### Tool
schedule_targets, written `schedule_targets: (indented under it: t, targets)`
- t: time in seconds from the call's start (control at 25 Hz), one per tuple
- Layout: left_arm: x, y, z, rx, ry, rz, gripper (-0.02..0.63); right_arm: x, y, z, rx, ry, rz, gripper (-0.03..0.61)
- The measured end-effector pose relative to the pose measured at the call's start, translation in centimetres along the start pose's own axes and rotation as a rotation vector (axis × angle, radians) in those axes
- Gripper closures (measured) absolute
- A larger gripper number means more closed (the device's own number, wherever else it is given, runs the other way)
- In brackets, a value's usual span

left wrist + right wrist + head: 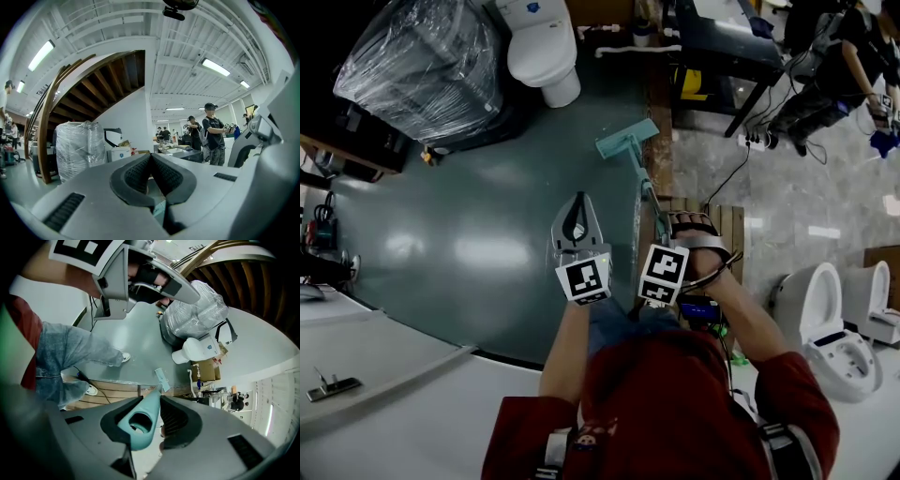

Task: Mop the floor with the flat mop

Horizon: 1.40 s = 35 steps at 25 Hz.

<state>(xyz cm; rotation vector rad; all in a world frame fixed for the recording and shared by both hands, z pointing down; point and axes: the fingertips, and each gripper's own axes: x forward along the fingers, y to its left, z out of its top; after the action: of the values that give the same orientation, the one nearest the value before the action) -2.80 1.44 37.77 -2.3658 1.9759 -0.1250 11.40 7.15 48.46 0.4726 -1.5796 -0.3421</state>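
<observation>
**A:** Which gripper has the mop?

**B:** The right gripper (pixel 159 398). Its ribbed dark pads (pixel 174 417) press from both sides on the mop handle (pixel 139 420). The handle is smooth teal plastic, and the grip is at its flared end with the round hanging hole.

**A:** And the left gripper?

**B:** The left gripper (pixel 151 157) has its jaws brought together until the tips meet, with nothing between them. In the head view it (pixel 577 208) hangs just left of the handle, a grey wedge pointing away from the person.

**A:** Where is the mop head?

**B:** The mop head (pixel 626 141) is a thin teal rectangle lying flat on the floor (pixel 478 234). That floor is glossy, dark grey-green, and mirrors the ceiling lights. The head lies close to the floor's right edge, where a brown strip borders pale stone tiles.

**A:** What hems it in?

**B:** Beyond the head stands a rounded white toilet (pixel 542 47). To its left is a bulky load (pixel 422 66) in crinkled clear film. A slatted wooden platform (pixel 727 220) lies just right of the handle. The widest stretch of floor lies left of the mop, reaching to the white counter (pixel 384 375) by the person's left side.
</observation>
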Motion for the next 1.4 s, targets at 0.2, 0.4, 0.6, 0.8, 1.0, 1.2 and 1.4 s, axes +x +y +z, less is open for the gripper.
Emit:
schedule_targets:
  t: [0.2, 0.4, 0.6, 0.8, 1.0, 1.2, 1.4]
  targets:
    - [-0.8, -0.6, -0.1, -0.010, -0.001, -0.007, 0.598, -1.8, 1.2, -0.4, 0.008, -0.004, 0.015, 0.459]
    - [-1.3, -1.9, 0.5, -0.015, -0.011, -0.022, 0.598, -3.9, 2.8, -1.3, 0.003, -0.004, 0.039, 0.459]
    - [-1.7, -3.0, 1.7, -0.020, -0.029, -0.044, 0.598, -6.0, 3.9, -1.6, -0.009, -0.004, 0.056, 0.459]
    - [-1.9, -3.9, 2.3, -0.028, -0.058, -0.051, 0.598, -7.4, 4.6, -2.2, -0.020, -0.005, 0.069, 0.459]
    - [-2.1, -4.1, 2.6, -0.028, -0.061, -0.046, 0.598, -7.5, 4.8, -2.5, -0.020, -0.004, 0.072, 0.459]
    - [-2.4, -4.0, 2.6, -0.030, -0.066, -0.045, 0.598, -7.5, 5.1, -2.3, -0.019, -0.007, 0.070, 0.459]
    - [-2.6, -3.9, 2.3, -0.021, -0.063, -0.047, 0.598, -7.6, 5.0, -2.2, -0.013, -0.009, 0.069, 0.459]
